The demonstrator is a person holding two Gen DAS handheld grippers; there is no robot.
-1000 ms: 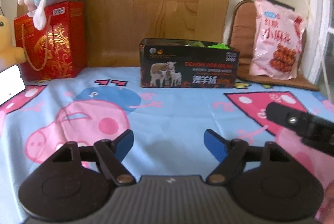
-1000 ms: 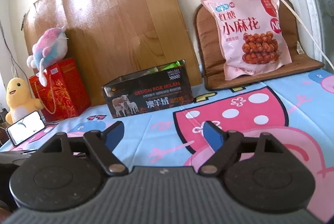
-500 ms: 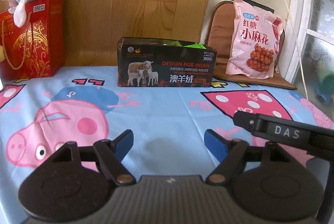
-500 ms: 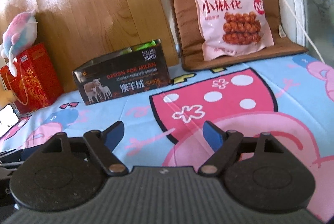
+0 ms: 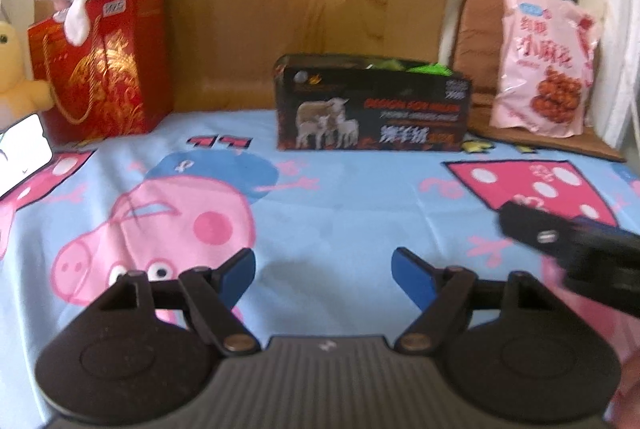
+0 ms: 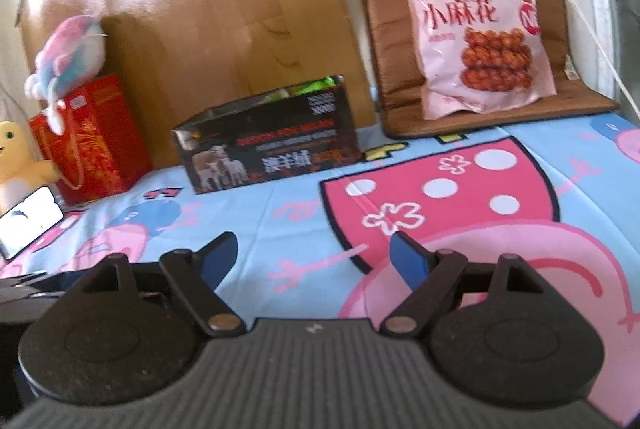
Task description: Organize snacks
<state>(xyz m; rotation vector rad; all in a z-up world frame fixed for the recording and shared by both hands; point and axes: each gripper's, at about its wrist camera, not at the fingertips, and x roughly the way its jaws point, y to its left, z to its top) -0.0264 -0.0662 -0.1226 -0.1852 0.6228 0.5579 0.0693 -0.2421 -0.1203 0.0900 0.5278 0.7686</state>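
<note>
Pink plastic snack bag (image 6: 478,33) stands upright at one o'clock of the right claw (image 6: 312,255).
That claw's jaws are opening, empty; left claw (image 5: 323,271) gapes empty, farther off.

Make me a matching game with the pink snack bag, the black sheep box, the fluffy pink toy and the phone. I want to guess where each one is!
Things:
1. pink snack bag
2. black sheep box
3. fluffy pink toy
4. phone

Places:
A. on top of the red gift bag
B. lying at the left edge, near the yellow plush
C. leaning on the brown cushion
D. on the cartoon sheet, in front of the wooden board

Pairs: 1-C, 2-D, 3-A, 4-B
</note>
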